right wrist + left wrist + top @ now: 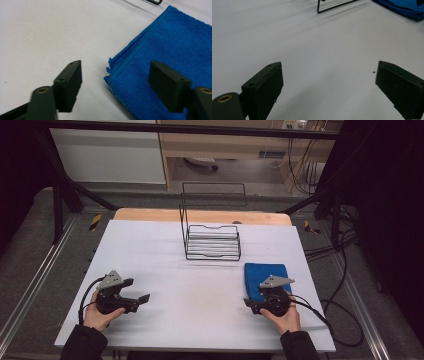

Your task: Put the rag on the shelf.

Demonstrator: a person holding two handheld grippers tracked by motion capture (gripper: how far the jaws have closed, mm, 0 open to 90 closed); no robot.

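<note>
A folded blue cloth [265, 276] lies flat on the white table [165, 270] at the right, in front of the wire rack. My right gripper [256, 304] hovers at the cloth's near left corner, open. In the right gripper view the cloth [170, 55] has its corner between the spread jaws, the right jaw over the cloth and the left jaw over bare table. My left gripper [137, 292] is at the near left of the table, open over bare surface with nothing between its fingers [265, 87].
A black wire rack [212, 240] stands at the middle back of the table, its lower edge [332, 7] visible in the left gripper view. Cables trail off the table's right side [330, 310]. A wooden board edge [150, 215] runs along the back.
</note>
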